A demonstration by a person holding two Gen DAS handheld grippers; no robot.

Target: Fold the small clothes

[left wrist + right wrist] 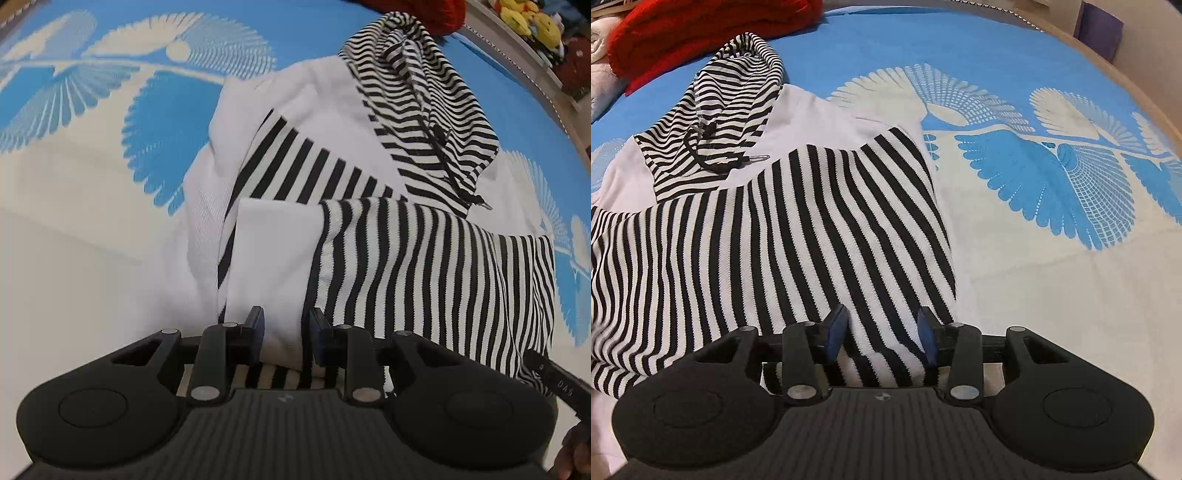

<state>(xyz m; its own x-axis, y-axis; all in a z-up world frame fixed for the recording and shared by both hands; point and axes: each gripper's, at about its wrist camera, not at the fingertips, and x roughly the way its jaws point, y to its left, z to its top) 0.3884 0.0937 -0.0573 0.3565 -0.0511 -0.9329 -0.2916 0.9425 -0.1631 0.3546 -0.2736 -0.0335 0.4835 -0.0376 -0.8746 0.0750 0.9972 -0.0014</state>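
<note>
A small hoodie [303, 110] with a white body, black-and-white striped sleeves and striped hood [424, 92] lies on the blue and white patterned bedspread [92, 147]. Both sleeves are folded across the body. My left gripper [283, 328] is part open, with the white cuff [273, 258] of a striped sleeve between its fingers. My right gripper [882, 332] is part open, with the striped sleeve [812, 229] bunched between its fingers. The hood shows in the right wrist view [735, 103] at upper left, with its dark drawstring.
A red knitted garment [701, 26] and a pale folded cloth [600, 48] lie beyond the hood. Yellow soft toys [528, 18] sit on a ledge past the bed's edge. Part of the right gripper [557, 380] shows at the lower right of the left wrist view.
</note>
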